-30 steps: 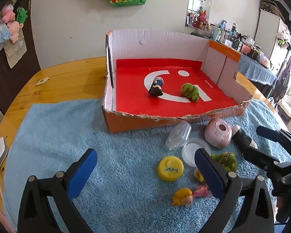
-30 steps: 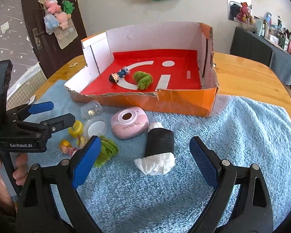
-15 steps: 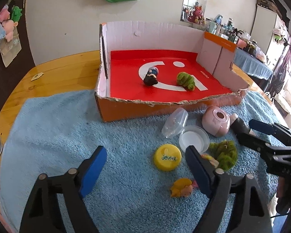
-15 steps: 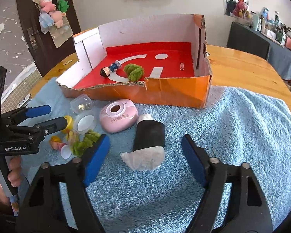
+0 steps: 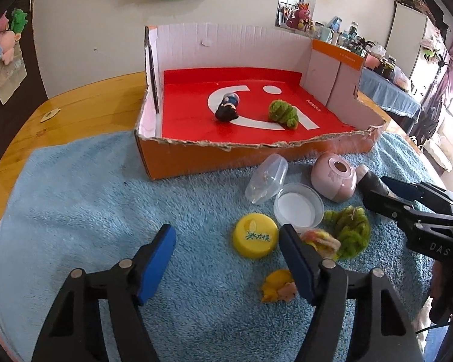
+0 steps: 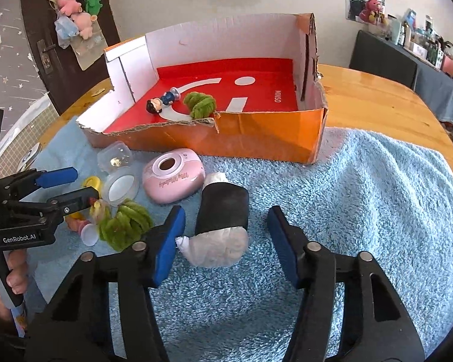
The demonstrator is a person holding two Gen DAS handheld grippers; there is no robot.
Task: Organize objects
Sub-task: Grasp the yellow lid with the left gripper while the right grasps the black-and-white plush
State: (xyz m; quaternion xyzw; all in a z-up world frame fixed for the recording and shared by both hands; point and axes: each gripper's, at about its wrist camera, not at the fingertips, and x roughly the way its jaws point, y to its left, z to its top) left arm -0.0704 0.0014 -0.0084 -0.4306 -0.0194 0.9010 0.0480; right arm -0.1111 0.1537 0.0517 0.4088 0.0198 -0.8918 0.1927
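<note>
Blue pads on both tools stand closer together than a second ago. Right hand-held gripper (image 6: 226, 238): jaws closing around the black roll with white tissue ends (image 6: 222, 226) on the blue towel (image 6: 362, 199); pads not yet touching it. Left hand-held gripper (image 5: 228, 259): jaws closing over bare towel, yellow cap (image 5: 255, 239) just beyond, nothing between. Judgement: roll goes next into the orange box (image 6: 256, 141).
</note>
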